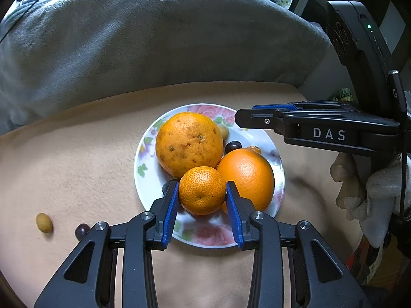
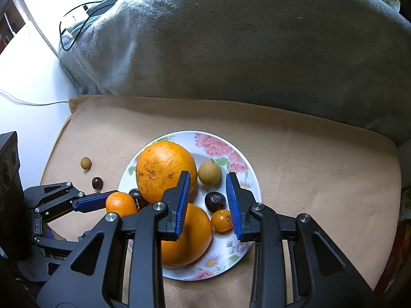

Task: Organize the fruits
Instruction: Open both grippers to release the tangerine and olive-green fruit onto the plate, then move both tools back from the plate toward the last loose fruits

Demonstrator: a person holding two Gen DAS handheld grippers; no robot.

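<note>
A floral plate (image 1: 151,179) (image 2: 231,148) on a tan cushion holds a speckled large orange (image 1: 188,143) (image 2: 164,169), a smooth large orange (image 1: 248,174) (image 2: 187,241), a yellow-green fruit (image 2: 209,172), a dark grape (image 2: 215,201) and a tiny orange fruit (image 2: 221,220). My left gripper (image 1: 201,191) is shut on a small mandarin (image 1: 202,190) (image 2: 120,204) over the plate's near edge. My right gripper (image 2: 208,179) is open and empty above the plate; it shows from the side in the left wrist view (image 1: 240,118).
A yellow-green fruit (image 1: 44,222) (image 2: 85,163) and a dark grape (image 1: 81,231) (image 2: 97,182) lie on the tan cushion (image 1: 77,154) left of the plate. A grey blanket (image 1: 154,38) rises behind. A cable (image 2: 69,33) lies at the back left.
</note>
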